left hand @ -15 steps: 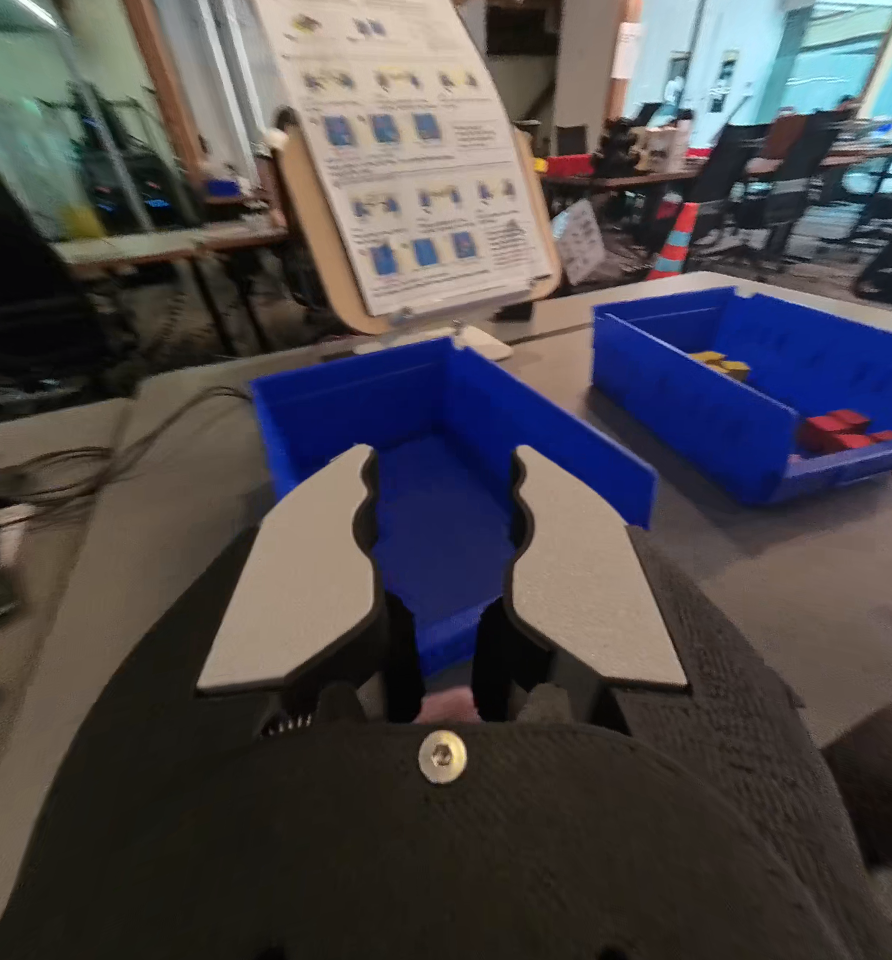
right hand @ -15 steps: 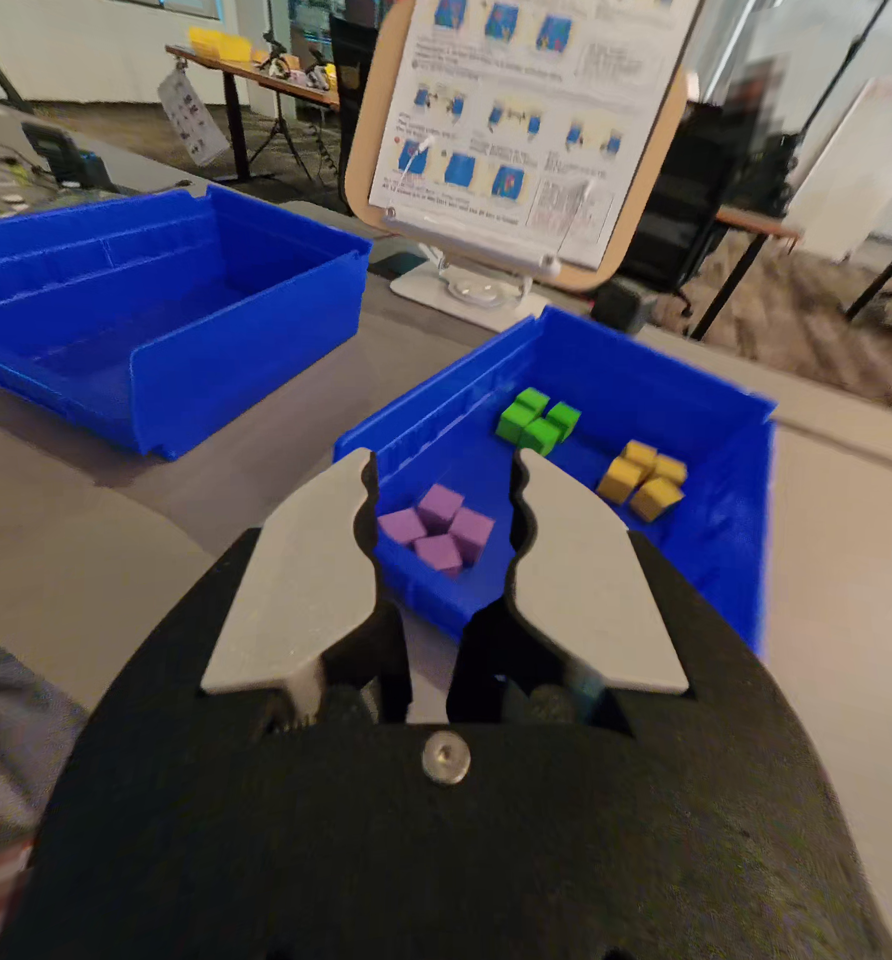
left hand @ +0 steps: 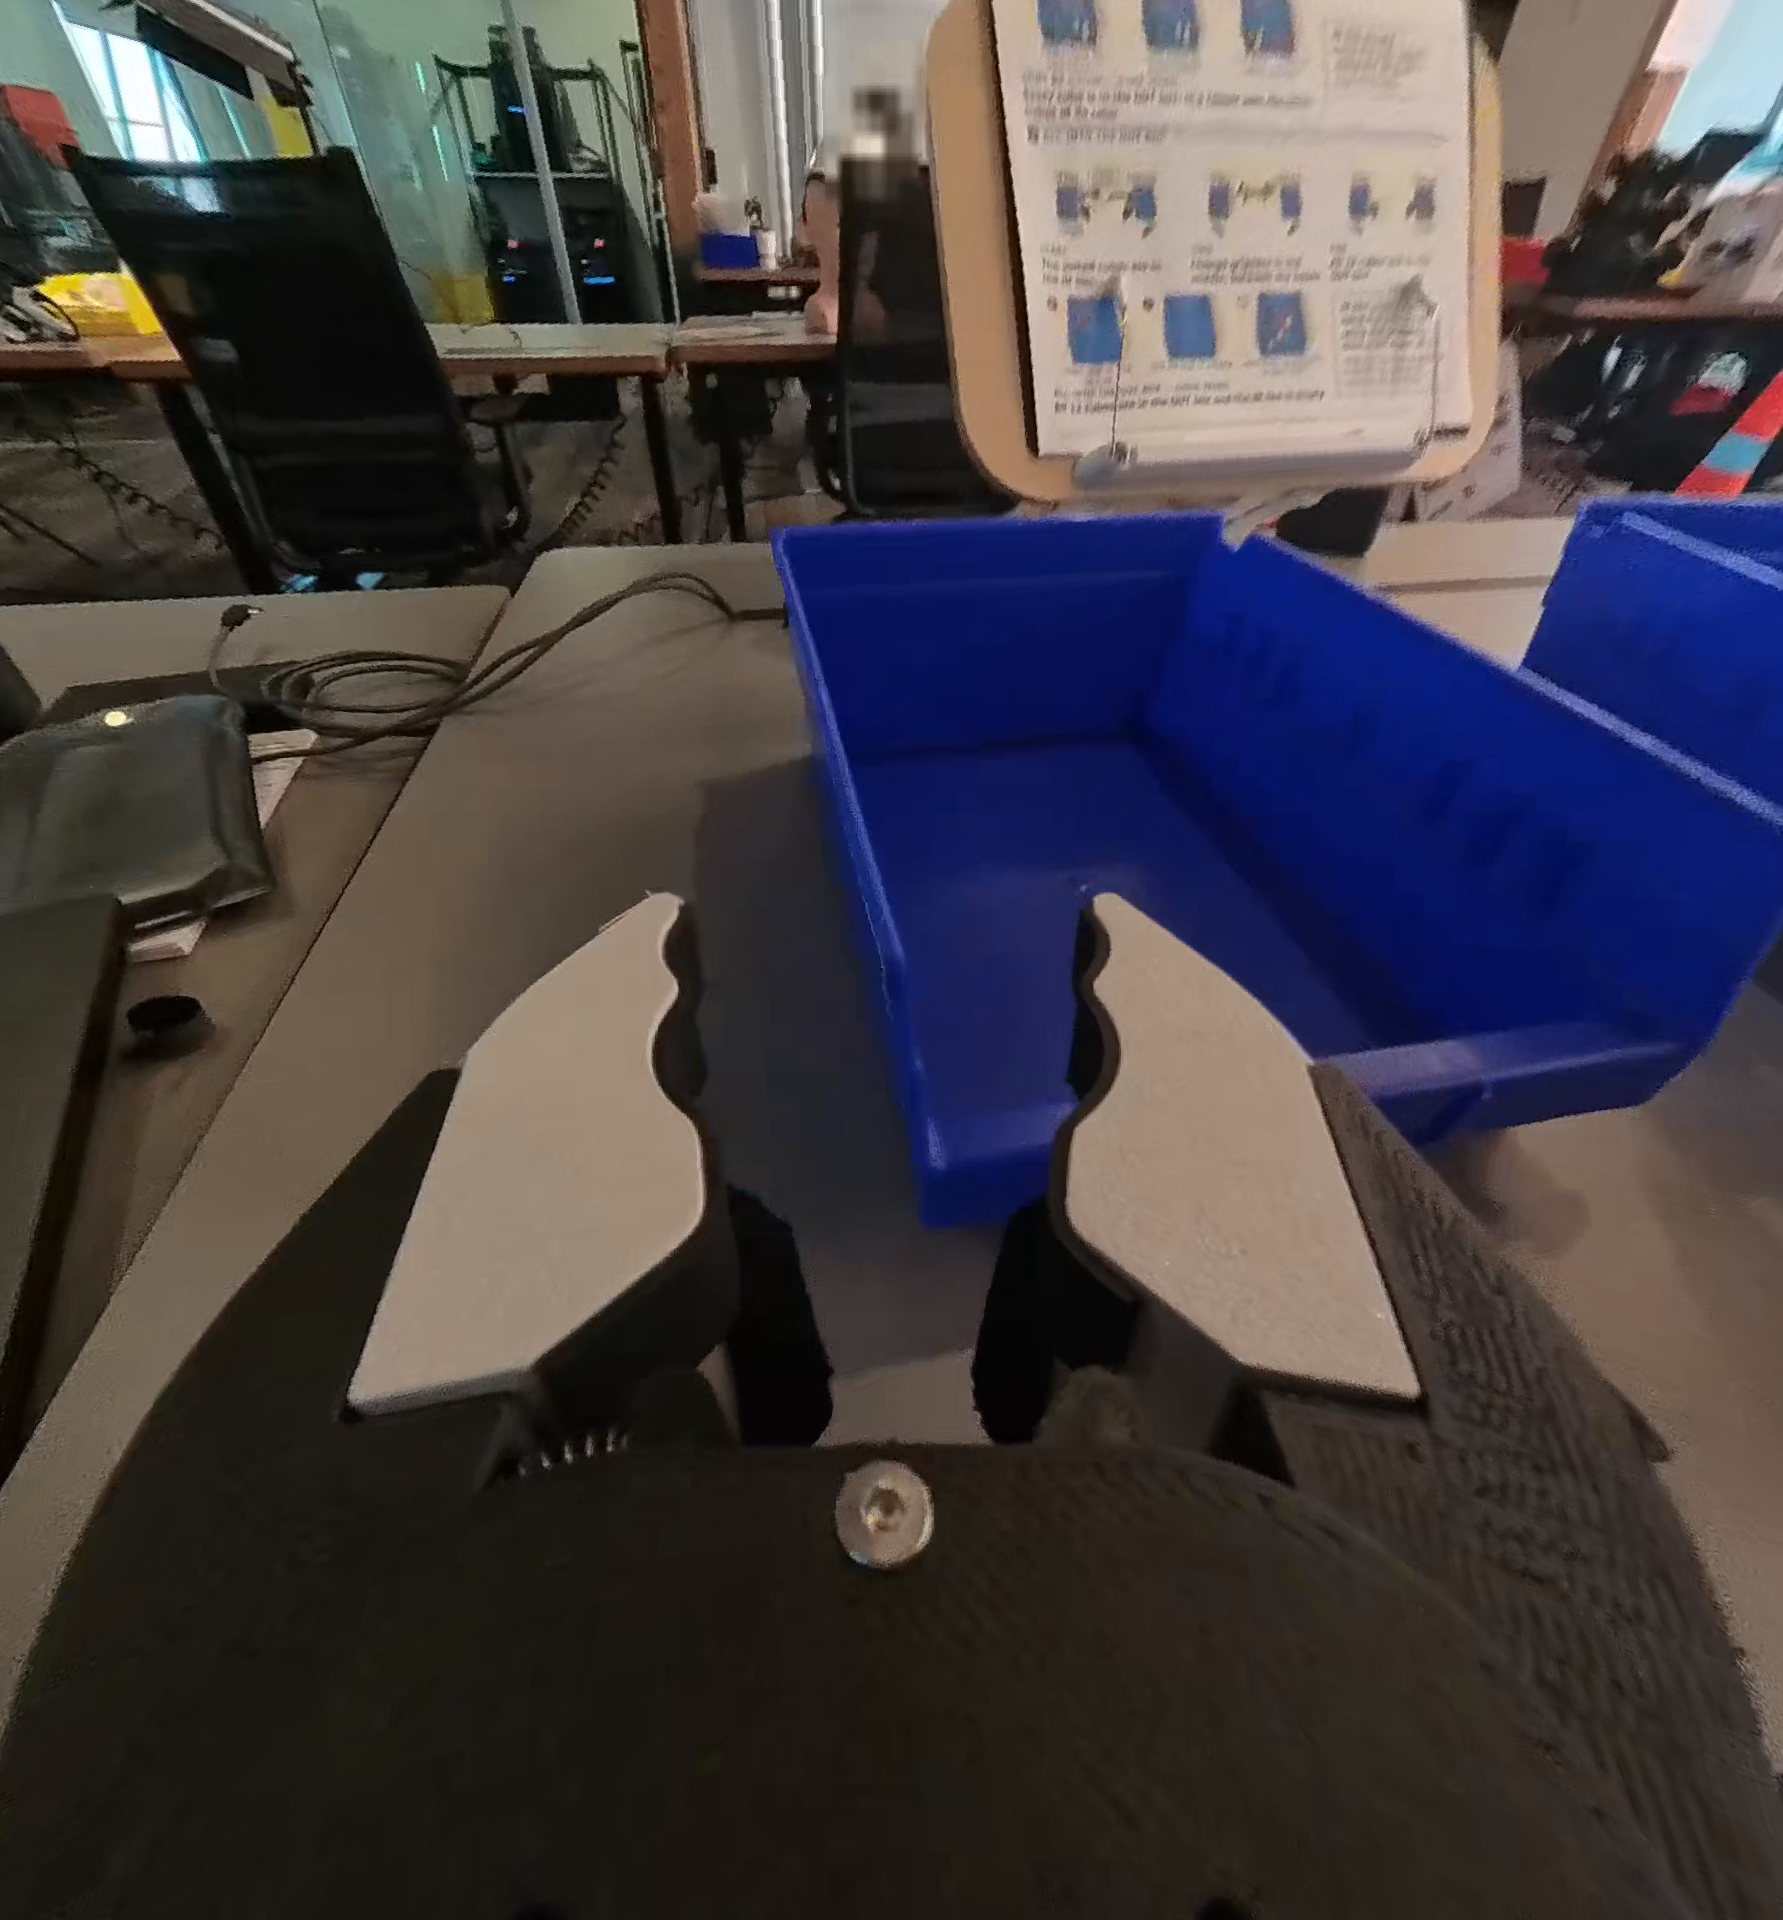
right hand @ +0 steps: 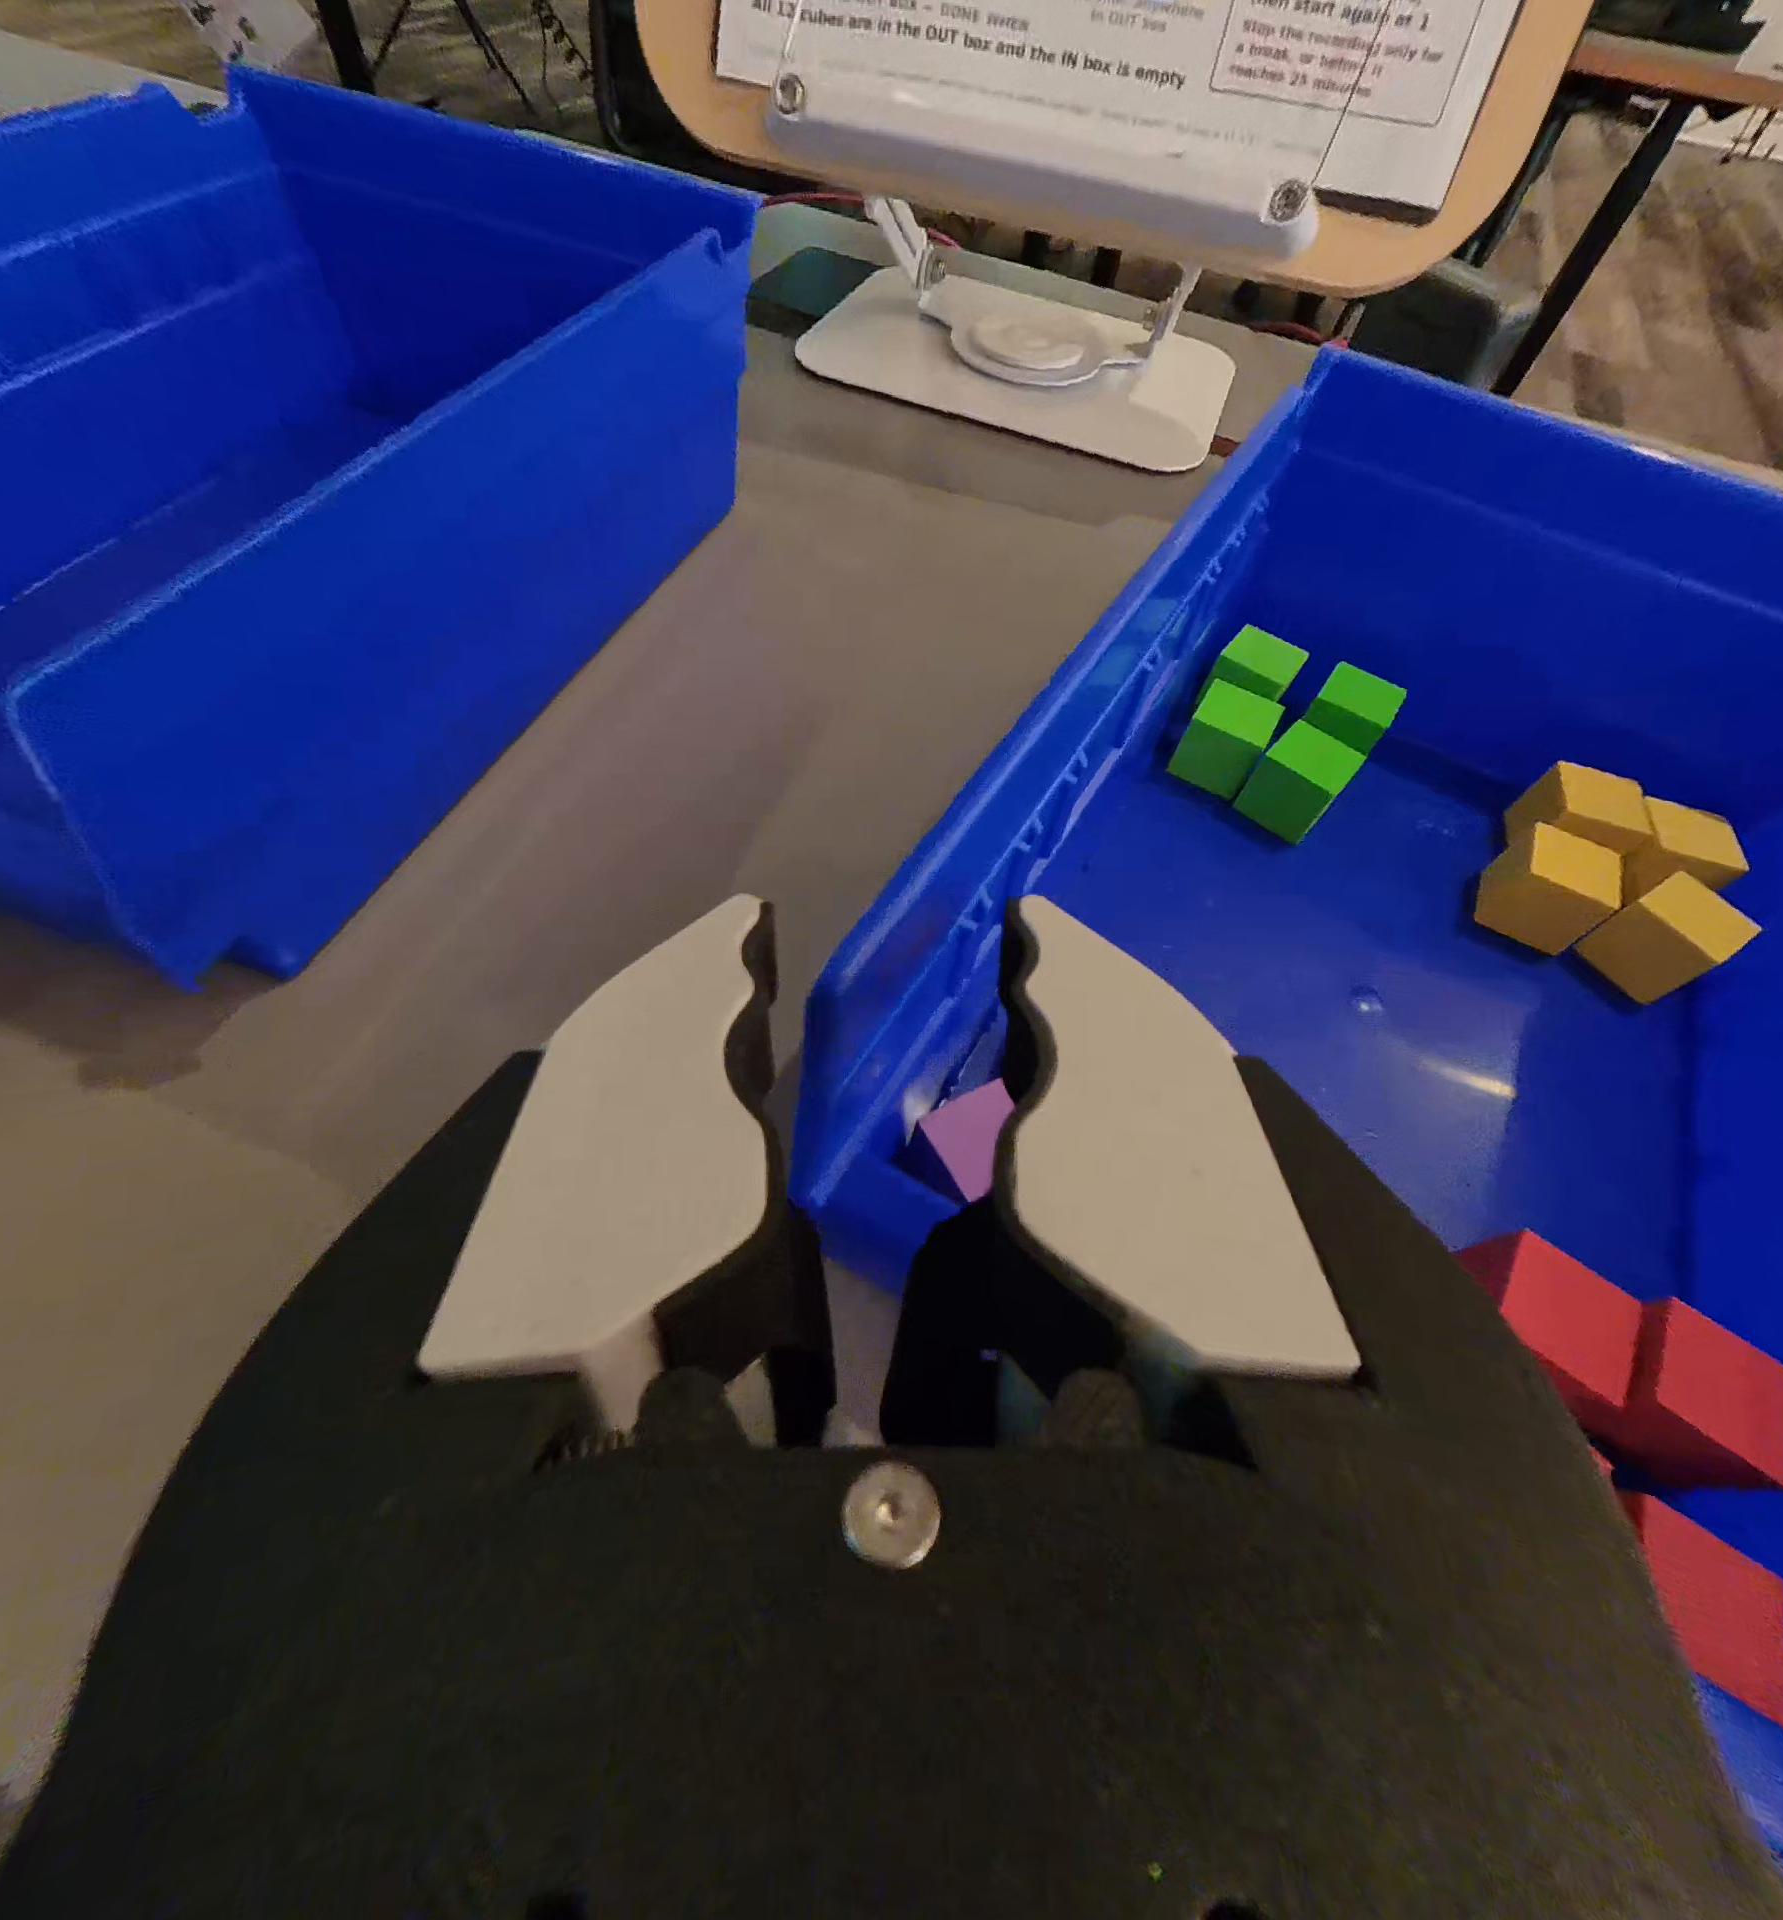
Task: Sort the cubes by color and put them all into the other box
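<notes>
Right wrist view: right gripper (right hand: 887,935) agape | green cubes (right hand: 1282,727) 4 | yellow cubes (right hand: 1614,878) 4 | left gripper (left hand: 882,925) agape

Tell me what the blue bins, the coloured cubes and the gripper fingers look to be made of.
Blue bin: apparently moulded plastic with a slight sheen, thin walls and ribbed slots. Green cubes, yellow cubes and red cubes: matte, sharp-edged, evenly painted; wood or dense foam, cannot tell which. Right gripper fingers: flat grey matte plates, possibly metal or plastic, over black parts with layered ridges, likely 3D-printed.
</notes>
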`<state>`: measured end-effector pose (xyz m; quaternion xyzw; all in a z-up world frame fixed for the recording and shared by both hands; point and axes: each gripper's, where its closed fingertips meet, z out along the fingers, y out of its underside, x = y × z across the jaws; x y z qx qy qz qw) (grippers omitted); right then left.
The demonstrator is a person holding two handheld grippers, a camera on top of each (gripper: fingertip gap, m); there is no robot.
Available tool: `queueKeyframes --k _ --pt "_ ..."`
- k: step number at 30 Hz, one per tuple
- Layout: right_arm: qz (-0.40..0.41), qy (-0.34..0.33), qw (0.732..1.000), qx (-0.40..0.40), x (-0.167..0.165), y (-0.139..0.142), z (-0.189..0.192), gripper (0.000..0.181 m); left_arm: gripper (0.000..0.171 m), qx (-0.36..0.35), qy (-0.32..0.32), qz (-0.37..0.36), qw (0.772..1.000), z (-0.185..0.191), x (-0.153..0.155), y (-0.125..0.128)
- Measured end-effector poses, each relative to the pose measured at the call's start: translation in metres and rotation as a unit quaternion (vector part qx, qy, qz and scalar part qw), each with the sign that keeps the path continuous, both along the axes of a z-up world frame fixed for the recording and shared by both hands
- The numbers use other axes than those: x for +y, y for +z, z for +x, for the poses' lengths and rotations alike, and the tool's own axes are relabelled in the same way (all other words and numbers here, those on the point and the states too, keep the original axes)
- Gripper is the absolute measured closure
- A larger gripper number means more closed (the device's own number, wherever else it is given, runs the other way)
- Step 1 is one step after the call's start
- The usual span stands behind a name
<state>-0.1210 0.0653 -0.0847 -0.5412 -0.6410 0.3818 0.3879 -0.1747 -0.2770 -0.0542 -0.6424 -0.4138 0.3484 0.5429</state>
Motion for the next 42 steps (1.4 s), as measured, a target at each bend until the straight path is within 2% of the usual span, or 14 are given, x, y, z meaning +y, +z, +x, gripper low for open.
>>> queueKeyframes --k 2,6,11,15,22,29,42 --pt "-0.003 -0.002 1.000 -0.009 0.000 -0.005 -0.005 0.147 0.099 -0.012 0.006 -0.001 1.000 -0.003 0.002 -0.008" --pt "0.010 -0.005 1.000 -0.005 0.001 -0.005 -0.008 0.149 0.100 -0.043 0.023 -0.021 0.999 -0.015 0.002 -0.023" --pt "0.012 0.002 1.000 -0.004 0.002 -0.005 -0.005 0.150 0.144 -0.056 0.022 -0.077 0.995 -0.016 0.009 -0.037" --pt "0.019 0.016 1.000 -0.010 0.005 -0.005 -0.002 0.150 0.164 -0.053 0.034 -0.104 0.993 -0.019 0.008 -0.041" --pt "0.040 0.028 0.999 -0.007 0.007 -0.002 -0.003 0.153 0.166 -0.095 0.058 -0.081 0.991 -0.012 0.005 -0.041" --pt "0.047 0.059 0.997 -0.004 -0.002 -0.002 -0.001 0.155 0.167 -0.103 0.093 -0.090 0.986 0.028 -0.006 -0.036" --pt "0.054 0.192 0.980 -0.002 -0.056 -0.001 0.002 0.157 0.168 -0.113 0.195 -0.052 0.973 0.093 -0.024 -0.038"
